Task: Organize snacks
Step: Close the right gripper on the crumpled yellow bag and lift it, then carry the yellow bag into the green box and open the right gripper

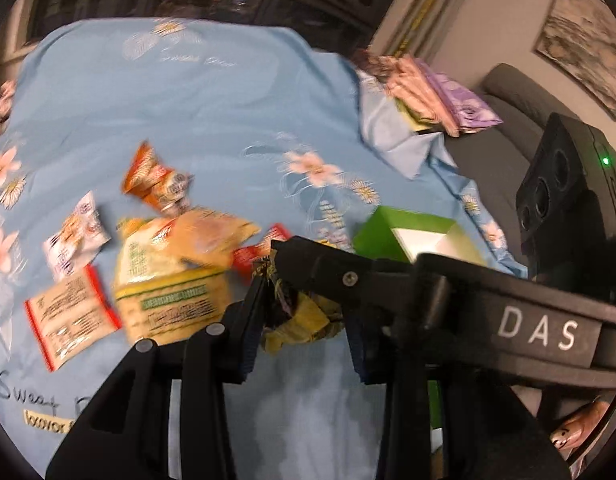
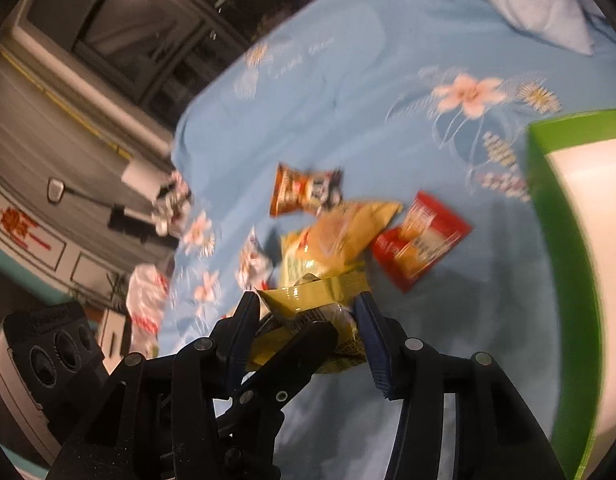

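Both black plastic grippers, left (image 1: pixel 304 312) and right (image 2: pixel 304 322), clamp one crinkled yellow foil snack packet (image 2: pixel 308 300) above the blue floral cloth (image 1: pixel 188 112).

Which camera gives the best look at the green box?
The right wrist view: the green box fills its right side, with the green wall and white inside plain, though cut off by the picture's edge. The left wrist view shows the same box farther off, its near part hidden behind a hand-held gripper.
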Action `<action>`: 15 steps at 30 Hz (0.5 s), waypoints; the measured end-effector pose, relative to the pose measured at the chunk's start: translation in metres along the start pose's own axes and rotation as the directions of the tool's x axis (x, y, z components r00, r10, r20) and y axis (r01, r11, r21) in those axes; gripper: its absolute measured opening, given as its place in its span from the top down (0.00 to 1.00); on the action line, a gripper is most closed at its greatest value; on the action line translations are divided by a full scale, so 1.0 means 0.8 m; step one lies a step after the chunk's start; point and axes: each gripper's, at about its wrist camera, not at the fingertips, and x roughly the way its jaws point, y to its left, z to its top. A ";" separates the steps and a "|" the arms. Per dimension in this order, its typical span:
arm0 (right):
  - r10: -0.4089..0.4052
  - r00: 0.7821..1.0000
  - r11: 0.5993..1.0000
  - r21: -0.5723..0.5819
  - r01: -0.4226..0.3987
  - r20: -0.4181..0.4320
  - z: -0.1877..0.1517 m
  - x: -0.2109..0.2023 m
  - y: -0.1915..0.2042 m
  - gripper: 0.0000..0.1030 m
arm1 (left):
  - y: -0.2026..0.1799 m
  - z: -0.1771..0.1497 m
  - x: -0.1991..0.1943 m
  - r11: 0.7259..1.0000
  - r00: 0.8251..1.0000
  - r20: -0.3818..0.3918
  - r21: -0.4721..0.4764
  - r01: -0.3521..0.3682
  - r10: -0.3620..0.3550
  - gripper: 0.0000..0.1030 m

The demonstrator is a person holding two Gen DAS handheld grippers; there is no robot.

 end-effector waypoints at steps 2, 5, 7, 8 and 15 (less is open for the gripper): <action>-0.038 0.998 0.999 0.000 0.038 0.052 0.004 -0.020 -0.003 0.48 | -0.018 0.004 0.005 0.999 1.000 0.013 0.030 0.020 -0.020 0.66; -0.094 0.990 0.995 0.024 0.092 0.109 0.007 -0.044 -0.014 0.48 | -0.042 0.006 0.017 0.996 0.997 0.011 0.055 0.077 -0.078 0.66; -0.116 0.983 0.992 0.062 0.108 0.142 0.010 -0.060 -0.029 0.48 | -0.058 0.008 0.027 0.991 0.994 0.003 0.074 0.111 -0.112 0.66; -0.124 0.980 0.991 0.073 0.113 0.158 0.011 -0.069 -0.036 0.48 | -0.068 0.009 0.032 0.988 0.992 -0.003 0.090 0.129 -0.129 0.66; -0.204 0.944 0.969 0.194 0.156 0.259 0.014 -0.120 -0.091 0.48 | -0.129 0.016 0.076 0.955 0.970 -0.093 0.176 0.238 -0.224 0.66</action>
